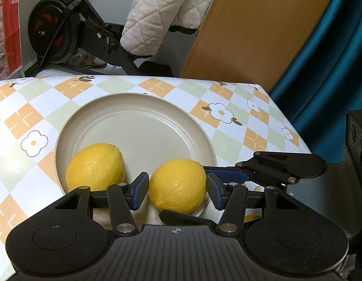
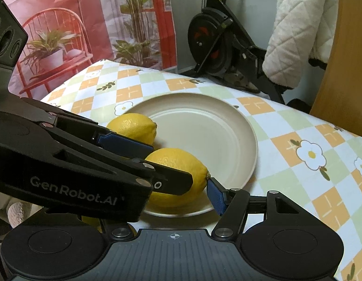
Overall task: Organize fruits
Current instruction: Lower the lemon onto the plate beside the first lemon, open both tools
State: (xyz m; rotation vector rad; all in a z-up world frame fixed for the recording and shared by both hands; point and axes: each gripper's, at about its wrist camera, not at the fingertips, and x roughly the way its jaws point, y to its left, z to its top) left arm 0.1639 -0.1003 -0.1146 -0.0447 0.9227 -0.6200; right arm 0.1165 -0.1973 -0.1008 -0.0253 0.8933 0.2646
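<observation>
Two yellow lemons lie on a beige plate (image 1: 143, 107) on a checked tablecloth. In the left wrist view the near lemon (image 1: 178, 185) sits between the open pads of my left gripper (image 1: 178, 190), with small gaps on both sides. The other lemon (image 1: 95, 166) lies at the plate's left. In the right wrist view my right gripper (image 2: 181, 194) is open; its right pad (image 2: 216, 196) is by the near lemon's (image 2: 178, 161) tip, its left finger hidden behind the left gripper's arm. The far lemon (image 2: 134, 126) and plate (image 2: 204, 126) show behind.
The table's far edge and right edge (image 1: 286, 121) are close. Beyond stand an exercise bike (image 1: 59, 30), a white quilted coat (image 1: 157, 14) and a wooden board (image 1: 255, 30). A yellow fruit scrap shows under the right gripper (image 1: 252, 217).
</observation>
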